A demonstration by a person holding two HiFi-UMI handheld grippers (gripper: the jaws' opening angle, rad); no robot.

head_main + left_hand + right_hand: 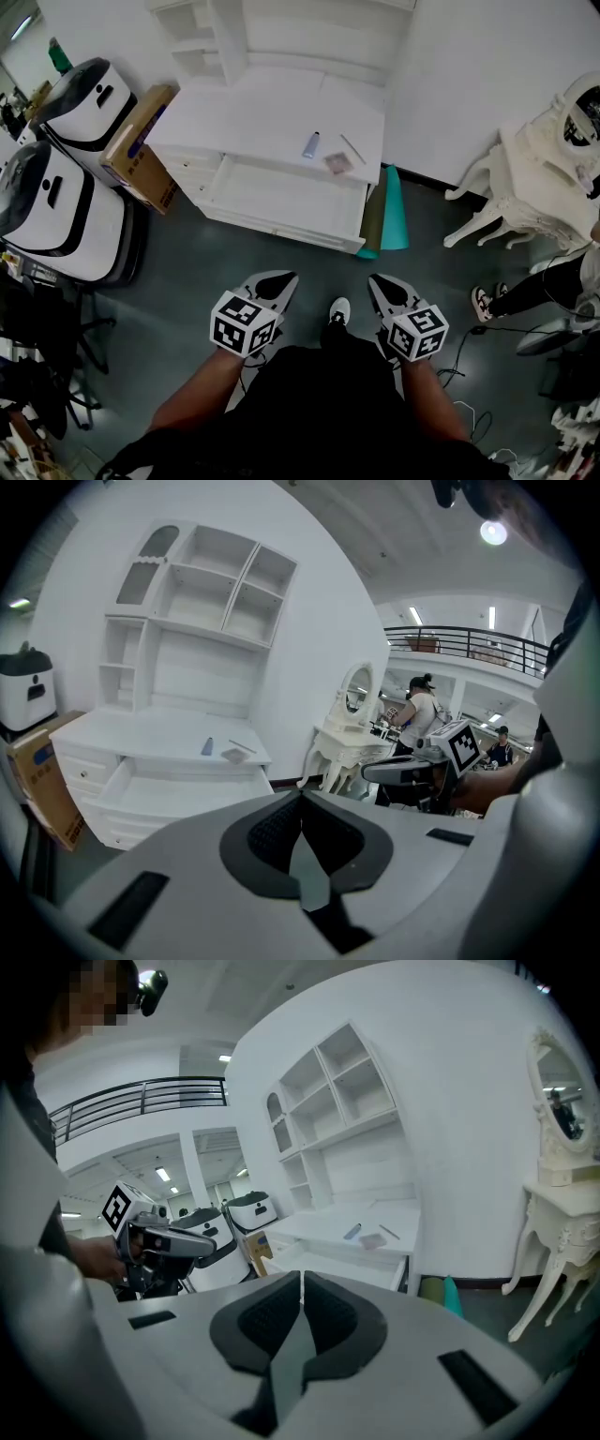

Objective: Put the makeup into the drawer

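White desk (262,108), upper centre, on a grey floor (187,272); its drawer (281,199) stands open. The makeup (311,144) lies on the desktop, upper right. At lower centre, left gripper (279,280) and right gripper (379,282): both clenched, empty, well apart from the desk.

We saw a white desk (262,112) against the wall, with three small things lying on its top, all toward the right end. Taking the bluish tube (310,144) as our marker: a thin stick (352,148) lay slanted just right of the tube, not touching it. A flat pinkish square case (337,164) sat right of the tube too, nearer the front edge. In front of the tube, under the top, the wide drawer (281,199) stood pulled out.
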